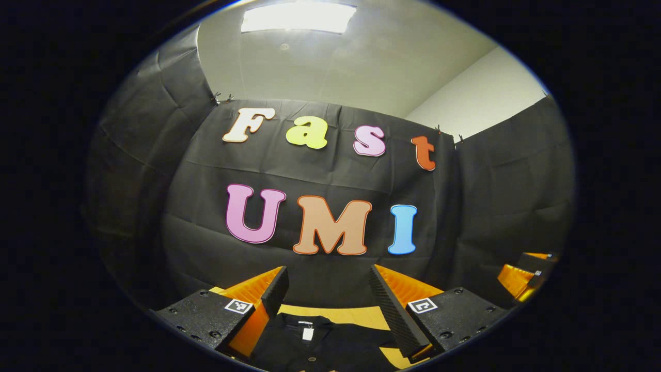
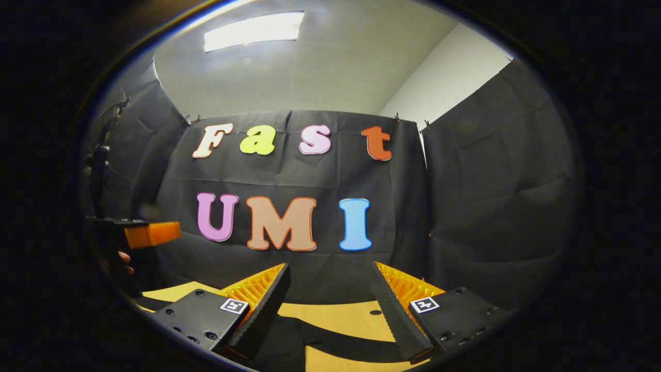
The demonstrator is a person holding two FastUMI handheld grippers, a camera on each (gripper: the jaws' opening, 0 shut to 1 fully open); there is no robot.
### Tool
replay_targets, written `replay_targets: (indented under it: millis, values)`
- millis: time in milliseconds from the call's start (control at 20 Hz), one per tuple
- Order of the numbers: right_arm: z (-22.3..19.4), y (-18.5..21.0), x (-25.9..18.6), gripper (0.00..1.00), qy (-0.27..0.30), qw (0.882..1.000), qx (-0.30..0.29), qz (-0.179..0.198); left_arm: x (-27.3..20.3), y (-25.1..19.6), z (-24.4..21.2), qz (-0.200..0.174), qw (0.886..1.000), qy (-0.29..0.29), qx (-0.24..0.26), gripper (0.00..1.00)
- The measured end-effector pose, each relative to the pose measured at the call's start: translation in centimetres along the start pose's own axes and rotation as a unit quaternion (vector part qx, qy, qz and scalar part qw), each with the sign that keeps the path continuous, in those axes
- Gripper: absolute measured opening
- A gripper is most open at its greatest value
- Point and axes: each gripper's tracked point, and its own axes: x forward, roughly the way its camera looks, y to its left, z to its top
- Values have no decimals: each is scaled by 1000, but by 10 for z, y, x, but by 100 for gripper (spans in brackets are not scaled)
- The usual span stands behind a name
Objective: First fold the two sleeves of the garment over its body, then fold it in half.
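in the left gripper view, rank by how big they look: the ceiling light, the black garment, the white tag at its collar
1. Black garment, though the bottom edge of the view cuts it off.
2. Ceiling light, close to the garment's visible size; it is farther off, so the order is unsure.
3. White tag, by far the smallest.

Left gripper (image 1: 329,294) held level, fingers spread wide apart with nothing between them, right gripper (image 2: 329,292) likewise level and wide apart, holding nothing, the person's hand (image 2: 124,262) gripping the left gripper's handle at far left
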Motion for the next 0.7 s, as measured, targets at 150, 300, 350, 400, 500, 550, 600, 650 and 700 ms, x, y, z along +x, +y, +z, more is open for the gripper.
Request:
replay_targets:
  millis: [150, 300, 350, 400, 500, 550, 600, 650, 700]
  values:
    - [-33, -42, 10, 98, 27, 999, 1, -24, -2, -2, 4, 13, 1000, -6, 4, 92]
    - [-65, -88, 23, 99, 55, 997, -5, -48, -3, -6, 10, 26, 1000, -14, 9, 92]
    - [-75, -103, 28, 98, 64, 996, -7, -54, -3, -8, 11, 30, 999, -16, 9, 92]
    - [-87, -121, 32, 98, 75, 995, -7, -63, -4, -9, 12, 34, 999, -17, 10, 92]
    - [-112, -152, 40, 98, 101, 992, -8, -75, -4, -9, 10, 47, 999, -16, 15, 92]
    - [-127, -167, 46, 98, 117, 990, -11, -80, -5, -9, 10, 54, 998, -15, 20, 92]
    - [-146, -183, 52, 98, 137, 987, -17, -85, -5, -6, 10, 62, 998, -14, 25, 93]
    - [-167, -197, 58, 98, 159, 983, -23, -85, -6, -6, 11, 69, 997, -13, 29, 92]
    - [-189, -208, 62, 98, 183, 979, -25, -80, -7, -5, 12, 77, 996, -14, 34, 92]
